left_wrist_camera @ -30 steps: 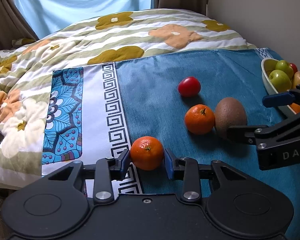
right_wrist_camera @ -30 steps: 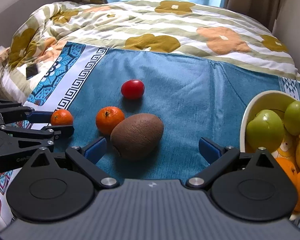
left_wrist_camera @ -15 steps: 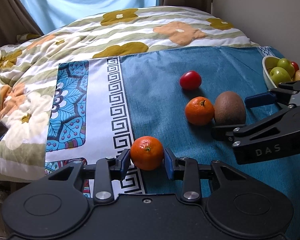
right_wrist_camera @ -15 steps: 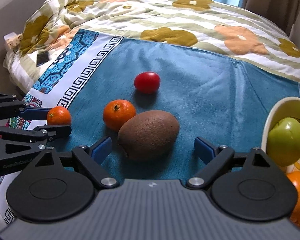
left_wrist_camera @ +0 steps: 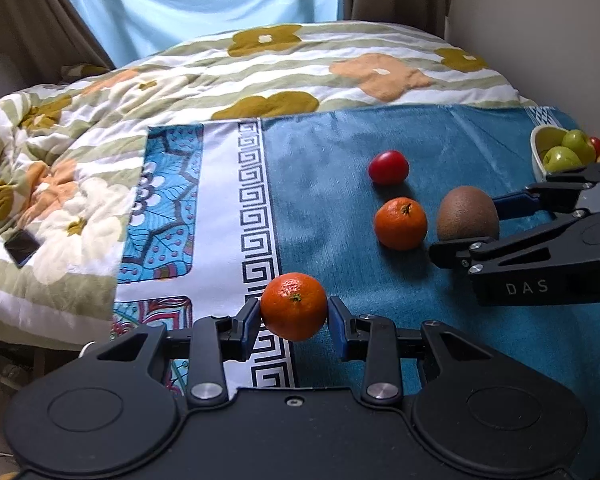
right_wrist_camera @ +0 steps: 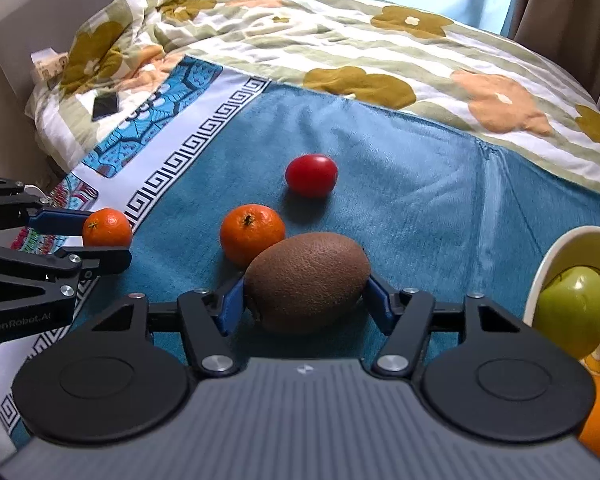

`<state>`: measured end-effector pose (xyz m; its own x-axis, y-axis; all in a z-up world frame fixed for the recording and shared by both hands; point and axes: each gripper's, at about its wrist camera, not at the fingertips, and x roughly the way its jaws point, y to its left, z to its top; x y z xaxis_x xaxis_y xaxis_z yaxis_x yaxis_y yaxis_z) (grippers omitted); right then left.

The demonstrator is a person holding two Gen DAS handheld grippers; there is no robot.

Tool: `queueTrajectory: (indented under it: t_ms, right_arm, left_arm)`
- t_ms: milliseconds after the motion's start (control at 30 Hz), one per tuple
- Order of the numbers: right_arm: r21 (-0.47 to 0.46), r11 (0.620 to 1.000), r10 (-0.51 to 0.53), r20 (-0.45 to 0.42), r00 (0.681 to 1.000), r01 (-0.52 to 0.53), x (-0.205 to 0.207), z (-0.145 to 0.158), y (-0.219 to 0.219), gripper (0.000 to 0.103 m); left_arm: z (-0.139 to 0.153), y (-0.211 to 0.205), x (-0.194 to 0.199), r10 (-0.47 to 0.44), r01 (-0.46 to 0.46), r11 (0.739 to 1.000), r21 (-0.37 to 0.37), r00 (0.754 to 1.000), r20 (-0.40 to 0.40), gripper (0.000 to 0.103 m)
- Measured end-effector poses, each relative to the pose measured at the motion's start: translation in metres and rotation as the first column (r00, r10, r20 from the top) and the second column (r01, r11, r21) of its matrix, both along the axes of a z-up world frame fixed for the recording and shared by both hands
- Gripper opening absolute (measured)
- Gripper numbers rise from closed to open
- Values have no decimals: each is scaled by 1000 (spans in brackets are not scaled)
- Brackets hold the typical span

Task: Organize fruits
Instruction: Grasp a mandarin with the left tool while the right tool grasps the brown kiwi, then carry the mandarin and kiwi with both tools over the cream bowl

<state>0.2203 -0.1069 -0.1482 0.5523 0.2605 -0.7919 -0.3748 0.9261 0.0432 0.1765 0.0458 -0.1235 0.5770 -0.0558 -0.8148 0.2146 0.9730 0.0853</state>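
Between the left tool's (left_wrist_camera: 294,326) pads a mandarin (left_wrist_camera: 294,306) sits pinched, clear of the bed; a loose squeeze could drop it. Rightward, the right tool (right_wrist_camera: 305,300) is closing around the kiwi (right_wrist_camera: 307,280), which may roll into the mandarin beyond it (right_wrist_camera: 252,234). Casings read "GenRobot.AI" and "DAS".

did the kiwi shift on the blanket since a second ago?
Cannot tell. In the right wrist view the kiwi keeps its spot beside the loose mandarin; any slight shift is lost in the camera's own motion. The right gripper fingers are closing around it.
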Motion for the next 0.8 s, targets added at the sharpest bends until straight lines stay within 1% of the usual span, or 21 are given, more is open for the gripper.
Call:
queueTrajectory:
  t_ms: [200, 400, 633, 800]
  right_arm:
    - [27, 1000, -6, 23, 1000, 6, -16, 20, -16, 76]
    - [48, 998, -30, 50, 998, 28, -37, 46, -48, 76]
    - [55, 996, -69, 85, 994, 65, -65, 74, -100, 76]
    - [61, 994, -94, 110, 989, 87, -77, 89, -139, 76]
  left_arm:
    - [22, -12, -16, 25, -25, 1000, -10, 999, 37, 40]
    - [48, -39, -34, 31, -29, 999, -27, 997, 77, 40]
    - [75, -84, -51, 15, -10, 999, -45, 992, 128, 40]
    - [87, -118, -58, 6, 2, 999, -51, 987, 160, 40]
